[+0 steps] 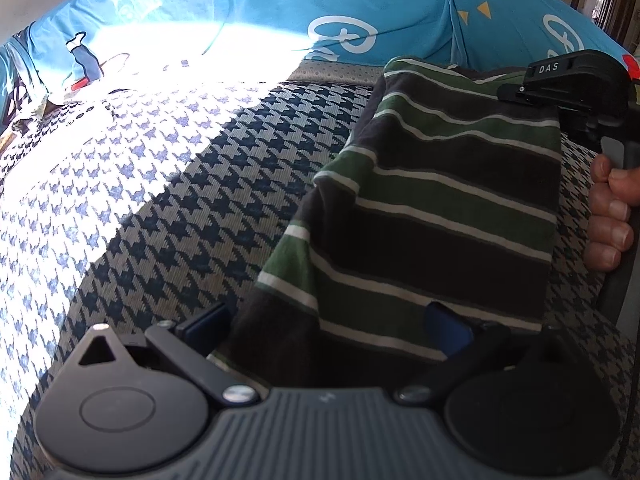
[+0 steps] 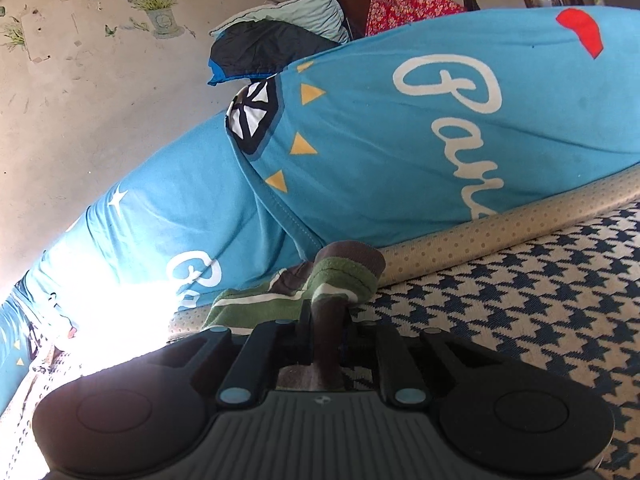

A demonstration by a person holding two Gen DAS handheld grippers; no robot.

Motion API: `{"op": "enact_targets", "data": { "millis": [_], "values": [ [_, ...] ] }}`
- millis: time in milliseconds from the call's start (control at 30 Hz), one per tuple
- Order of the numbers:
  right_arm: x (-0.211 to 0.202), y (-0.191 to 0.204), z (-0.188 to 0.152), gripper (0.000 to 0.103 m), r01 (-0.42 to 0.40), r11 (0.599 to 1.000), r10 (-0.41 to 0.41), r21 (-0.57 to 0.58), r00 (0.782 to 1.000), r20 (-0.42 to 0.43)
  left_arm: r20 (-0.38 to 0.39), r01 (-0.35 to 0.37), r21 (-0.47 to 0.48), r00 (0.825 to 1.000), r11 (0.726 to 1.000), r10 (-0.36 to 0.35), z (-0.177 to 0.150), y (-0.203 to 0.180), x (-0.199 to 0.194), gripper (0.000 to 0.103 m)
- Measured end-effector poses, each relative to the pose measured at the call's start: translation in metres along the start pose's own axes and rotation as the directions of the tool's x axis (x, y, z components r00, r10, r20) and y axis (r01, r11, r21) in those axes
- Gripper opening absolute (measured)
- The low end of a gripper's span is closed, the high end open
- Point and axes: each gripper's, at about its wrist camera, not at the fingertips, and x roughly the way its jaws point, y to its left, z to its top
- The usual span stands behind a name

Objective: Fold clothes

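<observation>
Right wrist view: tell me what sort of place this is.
Probably a bedroom at home: blue printed pillows on a houndstooth cover, flower stickers on the wall, folded bedding stacked behind.

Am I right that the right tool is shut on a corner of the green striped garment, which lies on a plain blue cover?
Nearly: the right tool is shut on the green striped garment, but the cover is houndstooth-patterned, as both wrist views show.

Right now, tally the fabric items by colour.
Green striped: 1, shirt, held by right gripper
Blue printed: 2, cushions
Red floral: 1, cloth
Houndstooth: 1, cover
Total: 5
</observation>
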Motion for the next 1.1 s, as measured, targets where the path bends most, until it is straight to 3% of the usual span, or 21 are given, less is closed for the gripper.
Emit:
{"op": "enact_targets", "data": {
  "millis": [133,300,500,767,1000,1100],
  "values": [
    [-0.017,-0.013,0.003,0.010,0.099,0.995,-0.099,0.020,0.995,0.026,0.001,0.029,0.014,1.000,0.999,-0.029,0.000,-0.002,-0.003,0.103],
    [-0.052,-0.046,0.013,0.010,0.219,0.971,-0.224,0.092,0.973,0.056,-0.006,0.085,0.049,0.996,0.995,-0.085,-0.003,-0.009,-0.009,0.103],
    [-0.099,-0.075,0.019,0.010,0.361,0.923,-0.371,0.134,0.926,0.064,0.000,0.125,0.105,0.992,0.987,-0.126,-0.009,-0.015,-0.019,0.103],
    [-0.160,-0.087,0.009,0.010,0.454,0.881,-0.465,0.130,0.882,0.073,0.055,0.139,0.168,0.987,0.976,-0.150,-0.020,-0.017,-0.039,0.103],
    [-0.209,-0.106,0.001,0.011,0.594,0.799,-0.602,0.096,0.787,0.136,0.092,0.185,0.164,0.975,0.969,-0.202,-0.036,-0.010,-0.067,0.103],
    [-0.218,-0.127,0.000,0.017,0.609,0.786,-0.617,0.106,0.783,0.075,0.105,0.201,0.128,0.971,0.971,-0.214,-0.049,-0.002,-0.078,0.103]
  ]
}}
